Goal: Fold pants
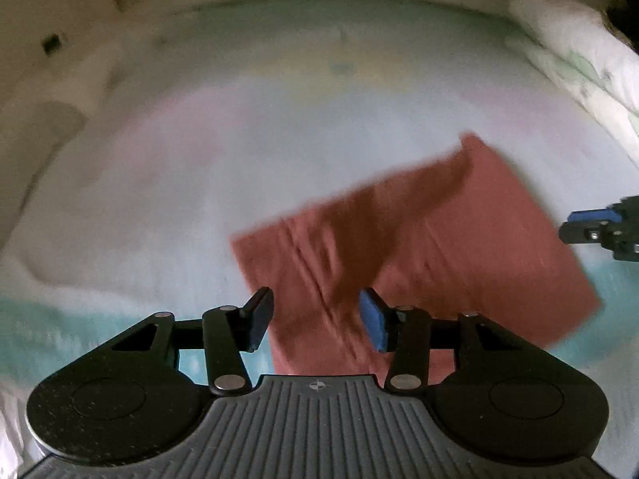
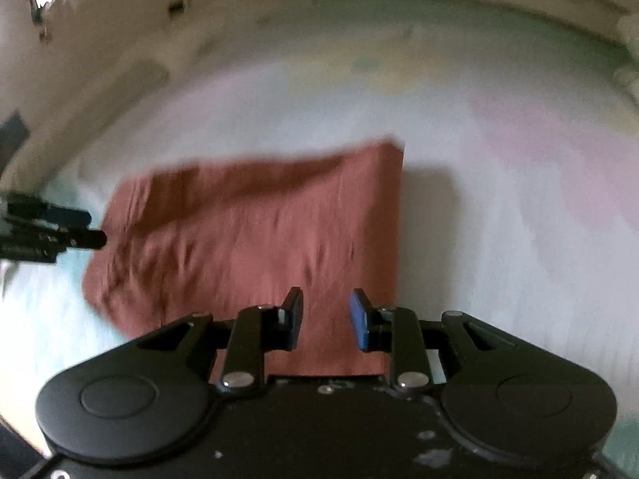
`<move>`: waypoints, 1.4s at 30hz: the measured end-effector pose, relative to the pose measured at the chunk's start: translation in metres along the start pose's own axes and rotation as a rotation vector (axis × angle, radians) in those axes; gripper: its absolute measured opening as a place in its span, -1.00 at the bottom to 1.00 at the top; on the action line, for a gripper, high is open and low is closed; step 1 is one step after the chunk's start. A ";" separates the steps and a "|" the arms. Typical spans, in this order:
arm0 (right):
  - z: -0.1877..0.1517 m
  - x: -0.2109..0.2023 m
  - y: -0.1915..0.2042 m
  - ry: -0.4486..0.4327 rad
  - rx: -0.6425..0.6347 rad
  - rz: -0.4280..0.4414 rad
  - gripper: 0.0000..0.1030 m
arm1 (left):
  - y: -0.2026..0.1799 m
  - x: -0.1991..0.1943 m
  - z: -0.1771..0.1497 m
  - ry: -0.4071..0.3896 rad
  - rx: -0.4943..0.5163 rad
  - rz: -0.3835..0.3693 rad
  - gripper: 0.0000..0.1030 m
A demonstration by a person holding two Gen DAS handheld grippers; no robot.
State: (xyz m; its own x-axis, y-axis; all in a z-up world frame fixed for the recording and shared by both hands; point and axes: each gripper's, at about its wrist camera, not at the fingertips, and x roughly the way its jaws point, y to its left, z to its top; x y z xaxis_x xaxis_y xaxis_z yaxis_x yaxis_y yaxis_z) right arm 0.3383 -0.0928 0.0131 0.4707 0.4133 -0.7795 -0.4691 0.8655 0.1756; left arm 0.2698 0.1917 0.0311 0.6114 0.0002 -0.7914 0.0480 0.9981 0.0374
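Pants (image 1: 419, 247) folded flat on bedsheet (image 1: 239, 159); left gripper (image 1: 315, 319) and right gripper (image 2: 325, 319) parted, empty, above

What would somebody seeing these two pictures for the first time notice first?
The rust-red pants, folded into a flat rectangle, stand out against the pale pastel bed sheet in the middle of both views. Next come the black grippers with blue pads: the left gripper and the right gripper each hang above the near edge of the cloth, jaws apart with nothing between them.
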 end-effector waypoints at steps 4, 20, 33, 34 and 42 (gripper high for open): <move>0.023 0.014 0.001 -0.081 -0.017 -0.006 -0.44 | 0.005 0.030 0.010 0.033 -0.109 0.062 -0.09; 0.069 0.132 -0.011 -0.086 0.042 -0.109 -0.54 | 0.033 0.068 0.005 0.106 -0.312 0.053 0.19; 0.067 0.050 0.000 -0.111 0.062 -0.121 -0.10 | -0.002 0.001 0.022 -0.073 -0.221 0.151 0.18; 0.064 0.040 0.001 -0.102 0.077 -0.115 -0.08 | -0.006 -0.007 0.022 -0.089 -0.206 0.133 0.18; 0.027 -0.037 0.031 -0.053 0.102 -0.107 0.19 | -0.035 -0.064 0.015 -0.180 -0.187 0.213 0.37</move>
State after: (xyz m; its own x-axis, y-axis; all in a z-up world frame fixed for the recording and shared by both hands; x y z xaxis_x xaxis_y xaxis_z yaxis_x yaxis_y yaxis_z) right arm 0.3269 -0.0736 0.0638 0.5536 0.3290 -0.7651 -0.3368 0.9286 0.1557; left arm 0.2403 0.1558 0.0896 0.7225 0.2164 -0.6567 -0.2317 0.9706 0.0649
